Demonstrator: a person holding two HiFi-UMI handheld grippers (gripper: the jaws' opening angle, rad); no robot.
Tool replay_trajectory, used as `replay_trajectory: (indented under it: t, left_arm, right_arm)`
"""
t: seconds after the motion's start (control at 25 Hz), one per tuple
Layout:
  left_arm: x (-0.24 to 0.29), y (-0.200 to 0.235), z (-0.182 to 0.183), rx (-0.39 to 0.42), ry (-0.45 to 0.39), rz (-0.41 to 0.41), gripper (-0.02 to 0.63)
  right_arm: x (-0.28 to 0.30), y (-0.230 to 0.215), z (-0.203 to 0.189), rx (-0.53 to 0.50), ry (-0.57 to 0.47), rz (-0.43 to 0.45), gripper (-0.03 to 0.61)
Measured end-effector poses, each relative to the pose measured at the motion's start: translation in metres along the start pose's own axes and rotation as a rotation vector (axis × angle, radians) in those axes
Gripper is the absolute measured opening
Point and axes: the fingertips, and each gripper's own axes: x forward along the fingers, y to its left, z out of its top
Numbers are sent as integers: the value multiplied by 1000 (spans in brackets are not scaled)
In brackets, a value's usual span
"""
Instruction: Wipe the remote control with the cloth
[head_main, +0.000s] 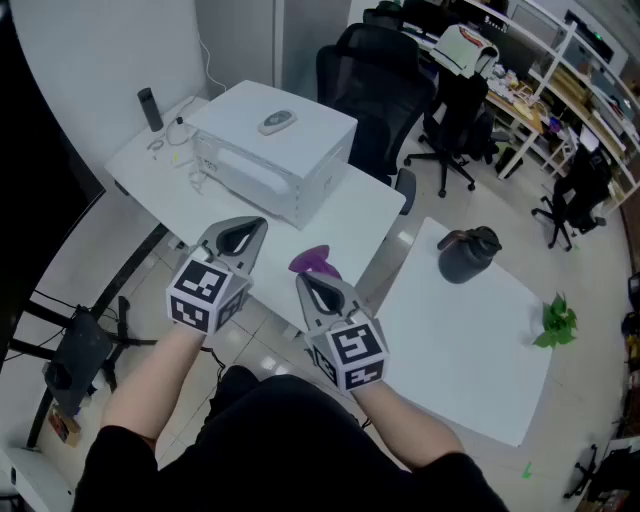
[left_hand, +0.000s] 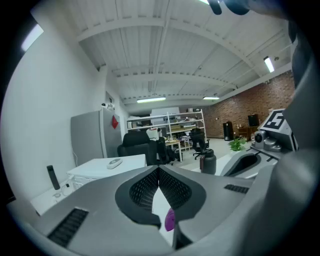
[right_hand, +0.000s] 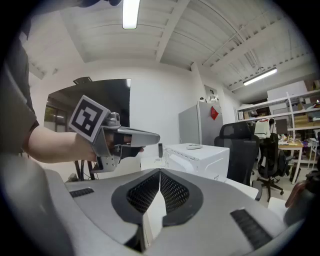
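Note:
A light grey remote control (head_main: 277, 122) lies on top of a white box (head_main: 300, 165) on the far white table; it also shows in the left gripper view (left_hand: 114, 162) and the right gripper view (right_hand: 194, 146). A purple cloth (head_main: 316, 263) sits crumpled near that table's front edge, and part of the cloth (left_hand: 170, 220) shows below the left jaws. My left gripper (head_main: 255, 228) (left_hand: 159, 170) hovers shut and empty just left of the cloth. My right gripper (head_main: 301, 281) (right_hand: 160, 172) is shut and empty too, just in front of the cloth. Neither touches cloth or remote.
A black upright device (head_main: 149, 108) and cables stand at the table's far left. A second white table (head_main: 470, 370) at the right carries a dark jug (head_main: 468, 254) and a small green plant (head_main: 555, 322). Black office chairs (head_main: 375, 75) stand behind the tables.

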Motion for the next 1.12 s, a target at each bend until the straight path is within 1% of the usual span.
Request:
replay_trajectory:
  t: [0.12, 0.16, 0.24, 0.36, 0.4, 0.48, 0.56, 0.6, 0.72, 0.88, 0.92, 1.0, 1.12]
  left_arm:
    - [23, 22, 3, -2, 16, 5, 0]
    - [31, 31, 5, -5, 21, 5, 17]
    - [50, 54, 6, -13, 30, 5, 26]
    - [85, 97, 3, -23, 51, 1, 93]
    - [98, 112, 2, -27, 60, -2, 132]
    - [125, 138, 0, -33, 81, -14, 183]
    - [153, 160, -2, -33, 108, -33, 206]
    - [166, 170, -4, -30, 122, -43, 228]
    - [205, 200, -9, -18, 153, -54, 270]
    - [246, 225, -18, -30, 191, -72, 297]
    - [255, 228, -23, -33, 212, -81, 310]
    - [271, 233, -34, -41, 259, -96, 310]
    - [289, 243, -48, -67, 334, -90, 310]
  right_arm:
    - [5, -10, -10, 24, 20, -11, 17]
    - [9, -14, -13, 31, 28, -16, 17]
    - [18, -23, -19, 46, 46, -34, 17]
    - [37, -39, -27, 63, 77, -73, 17]
    - [44, -45, -31, 69, 90, -89, 17]
    - [60, -58, -38, 78, 119, -127, 18]
    - [77, -70, -45, 86, 151, -164, 18]
    - [85, -74, -48, 89, 167, -176, 18]
    - [110, -84, -61, 99, 220, -199, 23]
    - [130, -100, -84, 124, 288, -237, 35]
    - [133, -103, -88, 129, 298, -245, 37]
    - [139, -108, -96, 138, 313, -258, 38]
    - [145, -116, -103, 152, 327, -271, 38]
